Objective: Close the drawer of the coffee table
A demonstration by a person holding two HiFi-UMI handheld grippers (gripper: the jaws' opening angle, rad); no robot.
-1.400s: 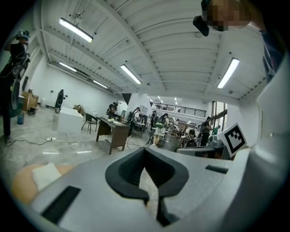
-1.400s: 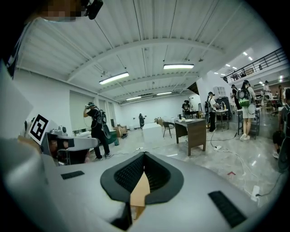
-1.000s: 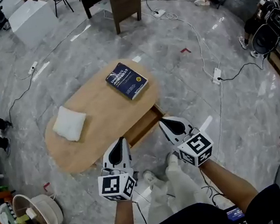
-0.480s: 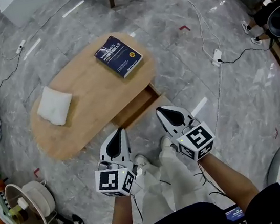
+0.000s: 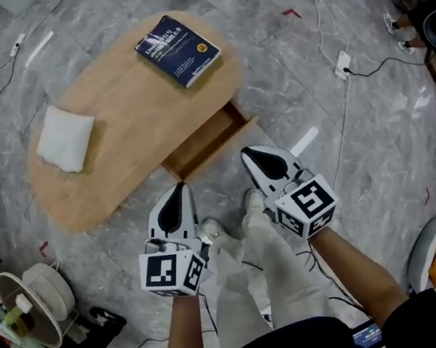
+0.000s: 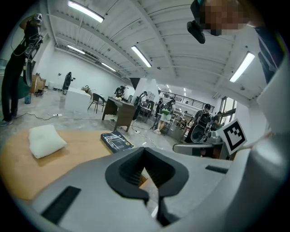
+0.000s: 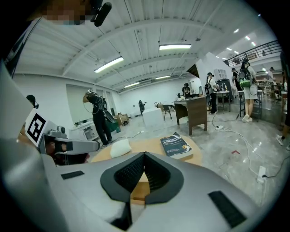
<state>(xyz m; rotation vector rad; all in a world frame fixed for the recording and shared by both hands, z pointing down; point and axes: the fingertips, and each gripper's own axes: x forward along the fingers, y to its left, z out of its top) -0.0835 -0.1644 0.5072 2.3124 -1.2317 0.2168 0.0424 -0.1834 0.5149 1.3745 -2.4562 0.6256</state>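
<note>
An oval wooden coffee table (image 5: 129, 117) stands on the grey marble floor. Its drawer (image 5: 207, 141) is pulled out on the near side, and I can see no contents in it. On the top lie a dark blue book (image 5: 177, 50) and a white cushion (image 5: 64, 138). My left gripper (image 5: 178, 188) hangs shut and holds nothing, just short of the table's near edge. My right gripper (image 5: 249, 154) is also shut on nothing, close to the drawer's front right corner. The left gripper view shows shut jaws (image 6: 145, 150) aimed over the table (image 6: 68, 158). In the right gripper view the gripper (image 7: 145, 155) points at the book (image 7: 176, 145).
The person's legs and shoes (image 5: 234, 231) are right under the grippers. Cables and a power strip (image 5: 342, 66) run across the floor on the right. A fan and other clutter (image 5: 35, 303) sit at lower left. Other people (image 7: 97, 118) and a dark desk (image 7: 195, 113) are farther off.
The table has slid upward and leftward in the head view, and more of the person's legs shows. Both grippers stay shut in front of the open drawer.
</note>
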